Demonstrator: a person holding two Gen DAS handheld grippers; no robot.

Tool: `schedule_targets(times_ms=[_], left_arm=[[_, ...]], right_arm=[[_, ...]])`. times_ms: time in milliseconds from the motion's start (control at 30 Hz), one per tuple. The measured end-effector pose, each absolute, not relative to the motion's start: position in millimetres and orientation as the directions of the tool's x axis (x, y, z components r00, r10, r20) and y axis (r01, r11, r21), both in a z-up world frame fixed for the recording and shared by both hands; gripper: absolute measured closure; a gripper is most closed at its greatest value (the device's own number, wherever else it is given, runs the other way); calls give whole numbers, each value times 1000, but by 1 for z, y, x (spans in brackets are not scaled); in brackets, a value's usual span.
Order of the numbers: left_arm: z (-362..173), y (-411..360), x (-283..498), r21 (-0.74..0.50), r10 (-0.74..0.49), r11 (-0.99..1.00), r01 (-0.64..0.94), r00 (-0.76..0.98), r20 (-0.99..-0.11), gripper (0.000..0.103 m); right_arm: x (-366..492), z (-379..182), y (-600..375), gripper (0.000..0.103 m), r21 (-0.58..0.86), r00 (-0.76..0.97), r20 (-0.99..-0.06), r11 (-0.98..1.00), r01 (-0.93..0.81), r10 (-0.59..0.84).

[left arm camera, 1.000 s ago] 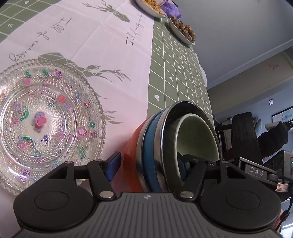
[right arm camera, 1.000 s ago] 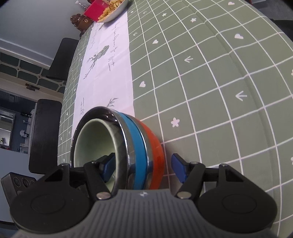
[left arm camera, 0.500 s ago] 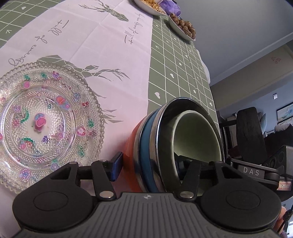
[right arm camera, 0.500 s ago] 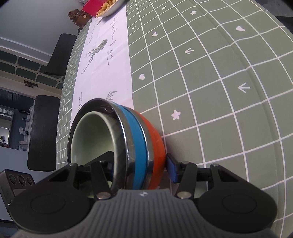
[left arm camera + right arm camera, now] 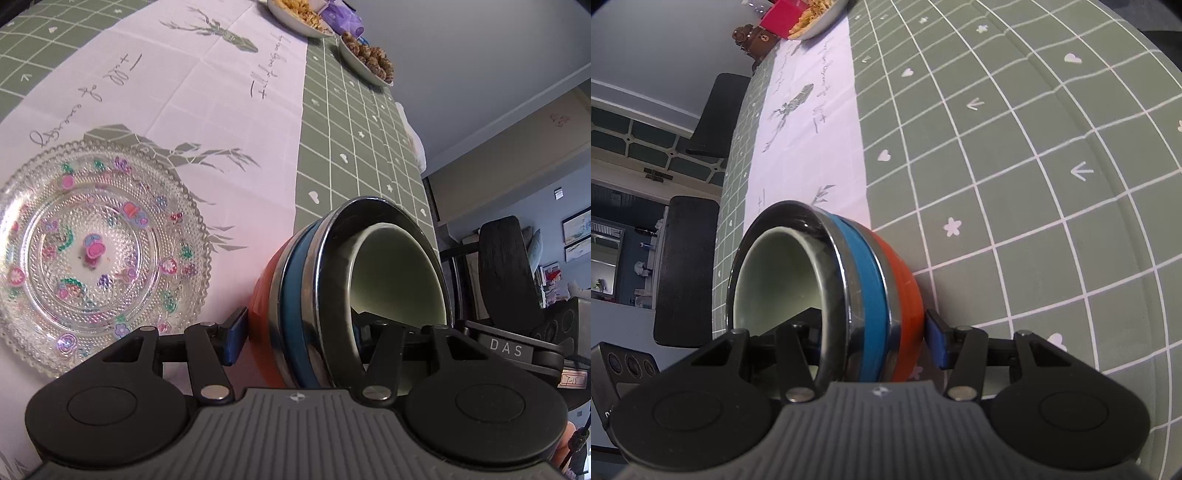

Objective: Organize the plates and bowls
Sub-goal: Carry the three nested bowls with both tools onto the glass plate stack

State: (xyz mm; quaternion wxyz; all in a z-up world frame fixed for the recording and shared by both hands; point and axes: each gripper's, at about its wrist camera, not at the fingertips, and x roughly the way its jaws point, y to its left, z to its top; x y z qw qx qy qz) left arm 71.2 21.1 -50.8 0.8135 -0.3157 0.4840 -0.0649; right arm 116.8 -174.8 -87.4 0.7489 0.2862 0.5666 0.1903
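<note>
A nested stack of bowls point(image 5: 391, 273) lies tipped on its side on the green checked tablecloth: orange outside, then blue, steel, and pale green innermost. My left gripper point(image 5: 299, 332) is shut on it, the blue left pad point(image 5: 234, 338) against the orange wall and the other finger inside the pale green bowl. My right gripper point(image 5: 871, 332) holds the same bowl stack point(image 5: 905, 280) from the opposite side, its blue pad point(image 5: 936, 343) on the orange wall and its other finger inside. A clear glass plate point(image 5: 96, 251) with coloured flowers lies flat to the left.
A white table runner point(image 5: 207, 110) runs down the table. Two dishes of food point(image 5: 365, 59) stand at the far end, with a brown bear figure point(image 5: 753, 40) and a red box point(image 5: 783, 18) near another dish. Dark chairs point(image 5: 687, 266) and a black speaker point(image 5: 509, 347) stand beyond the table's edge.
Both grippers' jaws have closed in: each outer blue pad moved from a gap beside the orange bowl to touching it. The hands and the bowls have barely shifted.
</note>
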Motion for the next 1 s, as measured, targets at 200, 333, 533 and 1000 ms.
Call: schedule_targets(times_ms=[200, 333, 533, 1000], left_arm=[[-31, 34, 66, -565, -391, 800, -202, 538, -746, 43], [-22, 51, 61, -567, -378, 795, -217, 554, -742, 44], [-7, 87, 51, -568, -335, 781, -258, 595, -731, 44], [-27, 146, 32, -573, -269, 713, -404, 597, -756, 45]], right_arm=[[115, -72, -162, 54, 662, 287, -720, 750, 12, 631], [117, -63, -144, 54, 668, 275, -712, 744, -17, 646], [123, -50, -104, 54, 676, 252, -700, 734, -69, 668], [135, -69, -32, 54, 668, 133, -724, 736, -111, 677]])
